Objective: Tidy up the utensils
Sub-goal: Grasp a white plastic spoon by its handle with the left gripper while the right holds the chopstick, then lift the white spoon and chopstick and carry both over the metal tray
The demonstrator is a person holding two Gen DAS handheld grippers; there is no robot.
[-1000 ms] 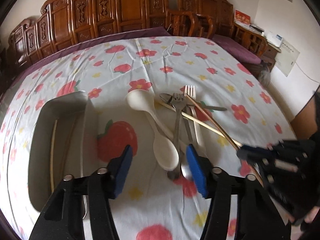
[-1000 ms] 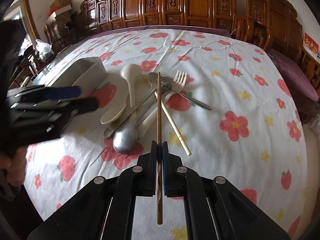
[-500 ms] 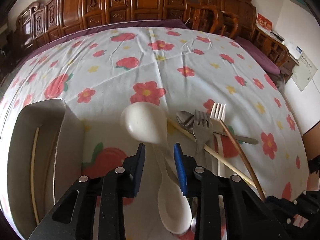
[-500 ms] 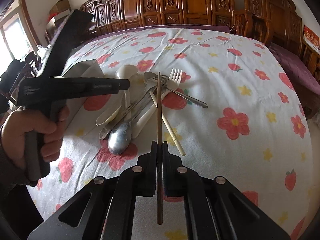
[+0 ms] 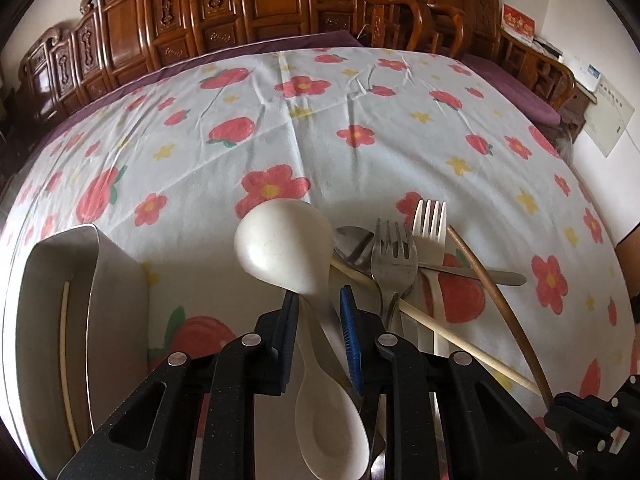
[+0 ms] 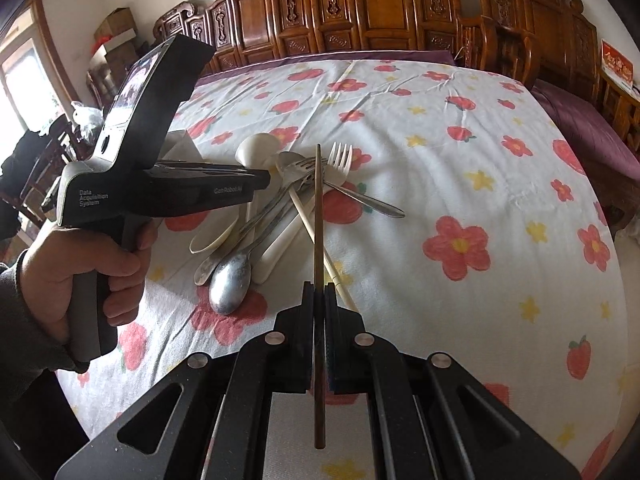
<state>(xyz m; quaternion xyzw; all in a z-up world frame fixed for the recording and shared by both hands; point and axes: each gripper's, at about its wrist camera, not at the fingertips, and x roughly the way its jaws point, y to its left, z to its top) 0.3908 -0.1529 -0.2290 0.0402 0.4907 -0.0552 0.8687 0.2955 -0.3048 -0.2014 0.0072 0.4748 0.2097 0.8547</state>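
A pile of utensils lies on the flowered tablecloth. My left gripper (image 5: 318, 300) has its jaws narrowed around the handle of the cream ladle spoon (image 5: 286, 246), with a small gap on the right side. A second cream spoon (image 5: 332, 436) lies under the gripper. Beside them lie a metal fork (image 5: 392, 256), a white plastic fork (image 5: 430, 220), a metal spoon (image 6: 230, 280) and a pale chopstick (image 5: 440, 332). My right gripper (image 6: 319, 292) is shut on a dark brown chopstick (image 6: 318, 216), held over the pile.
A grey metal tray (image 5: 96, 292) with a pale chopstick (image 5: 64, 340) inside stands at the left. Carved wooden chairs (image 5: 280, 4) ring the far table edge. The left gripper's body (image 6: 152, 176) and the hand holding it fill the left of the right wrist view.
My left gripper has moved forward over the pile and narrowed from wide open to close around the cream ladle handle. My right gripper still holds the brown chopstick.
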